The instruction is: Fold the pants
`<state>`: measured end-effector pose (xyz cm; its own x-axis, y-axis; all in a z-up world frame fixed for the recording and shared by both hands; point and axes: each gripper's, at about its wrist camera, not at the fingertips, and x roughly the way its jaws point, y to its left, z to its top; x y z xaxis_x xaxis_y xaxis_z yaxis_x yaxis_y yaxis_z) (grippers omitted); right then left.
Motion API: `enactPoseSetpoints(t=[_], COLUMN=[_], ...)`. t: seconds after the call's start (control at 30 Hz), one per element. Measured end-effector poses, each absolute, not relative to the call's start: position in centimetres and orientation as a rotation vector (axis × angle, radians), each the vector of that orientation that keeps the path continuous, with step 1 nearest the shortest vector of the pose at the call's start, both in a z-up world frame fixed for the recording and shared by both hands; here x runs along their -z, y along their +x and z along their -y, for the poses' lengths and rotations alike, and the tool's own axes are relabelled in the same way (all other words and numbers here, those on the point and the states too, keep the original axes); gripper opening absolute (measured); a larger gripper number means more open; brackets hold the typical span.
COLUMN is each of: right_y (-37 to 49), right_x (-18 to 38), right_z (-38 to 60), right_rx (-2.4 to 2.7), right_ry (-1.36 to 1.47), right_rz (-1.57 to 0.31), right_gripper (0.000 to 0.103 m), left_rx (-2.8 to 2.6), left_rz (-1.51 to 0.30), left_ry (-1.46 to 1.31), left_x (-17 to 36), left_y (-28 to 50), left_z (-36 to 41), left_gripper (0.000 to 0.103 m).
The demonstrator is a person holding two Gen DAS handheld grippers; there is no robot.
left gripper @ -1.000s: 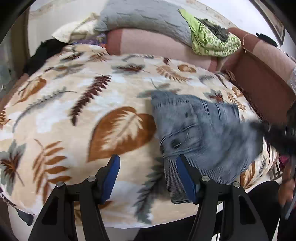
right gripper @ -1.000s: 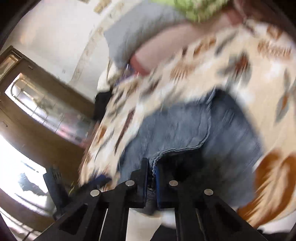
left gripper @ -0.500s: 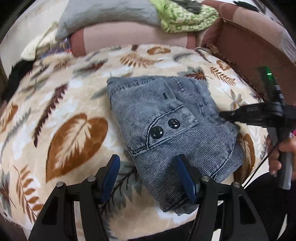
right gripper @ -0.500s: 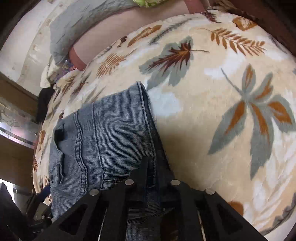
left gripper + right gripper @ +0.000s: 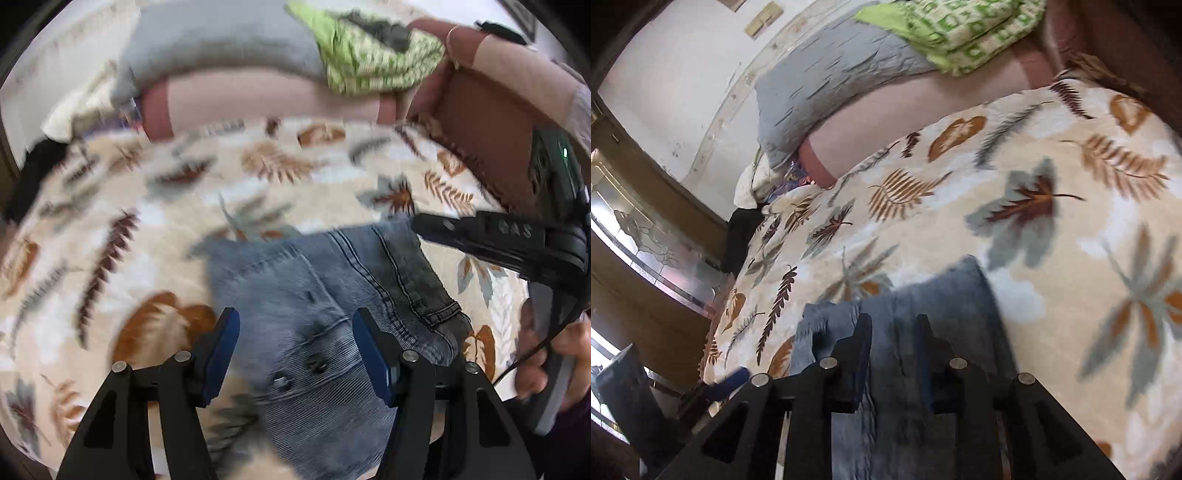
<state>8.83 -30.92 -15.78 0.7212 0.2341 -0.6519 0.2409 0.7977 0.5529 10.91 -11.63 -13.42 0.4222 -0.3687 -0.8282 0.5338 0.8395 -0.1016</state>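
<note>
The folded denim pants (image 5: 332, 314) lie on the leaf-print blanket (image 5: 129, 221), toward its near edge, at about 6 o'clock in the left wrist view. The left tongs (image 5: 295, 354) stand wide apart above the waistband buttons and hold nothing. The right tongs (image 5: 892, 354) are parted by a narrower gap, with the pants (image 5: 942, 295) beneath them; whether the fabric is touched is blurred. In the left view the right tongs (image 5: 436, 225) reach in from 3 o'clock over the pants' far right corner. A grey pillow (image 5: 221, 40) sits at 12 o'clock and a green patterned cloth (image 5: 373, 59) at 1 o'clock.
</note>
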Motion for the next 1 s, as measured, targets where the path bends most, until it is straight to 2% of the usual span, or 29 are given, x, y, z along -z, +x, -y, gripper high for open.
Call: enactPoseSetpoints(t=[0.1,0.17,0.23,0.3,0.43,0.53,0.7,0.8,0.87,0.93,1.0], right_y=[11.2,12.6,13.1,13.0,11.9,9.7,4.9,4.2,4.1,3.9,3.2], right_x=[17.9,20.1,22.3,23.6,22.9,21.0,18.5,18.7,20.3,22.1,21.8], right_z=[30.8,31.0,31.7,32.8,33.4,33.3,32.7,30.4,28.5,27.6,27.5], right_rx=[0.001,0.021,0.016,-0.010,-0.039,-0.055,-0.121,-0.171,-0.152,-0.146,-0.148], right_ry=[0.646,0.651,0.677,0.728,0.771,0.766,0.803,0.751,0.691,0.665,0.654], right_rz=[-0.815,-0.905,-0.938,-0.935,-0.912,-0.875,-0.790,-0.854,-0.968,-1.039,-1.022], right_gripper=[0.026,0.027,0.035,0.036,0.040,0.041,0.041,0.041,0.041,0.042,0.042], left_rx=[0.581,0.560,0.550,0.538,0.526,0.519,0.500,0.523,0.505,0.506,0.480], left_rz=[-1.091,-1.045,-1.018,-0.974,-1.010,-1.078,-1.050,-1.077,-1.084,-1.144,-1.149], left_ry=[0.197,0.295,0.338,0.390,0.412,0.279,0.175,0.178,0.223,0.207,0.183], left_x=[16.2,17.4,18.1,18.8,18.7,17.5,15.2,16.1,17.3,19.0,20.3], left_y=[10.7,9.2,8.2,7.2,8.0,9.2,7.5,6.0,5.4,5.5,5.9], left_z=[12.9,13.3,13.2,13.5,13.8,12.0,9.3,9.1,9.4,9.2,8.5], left_gripper=[0.065,0.065,0.065,0.066,0.066,0.066,0.066,0.066,0.067,0.069,0.092])
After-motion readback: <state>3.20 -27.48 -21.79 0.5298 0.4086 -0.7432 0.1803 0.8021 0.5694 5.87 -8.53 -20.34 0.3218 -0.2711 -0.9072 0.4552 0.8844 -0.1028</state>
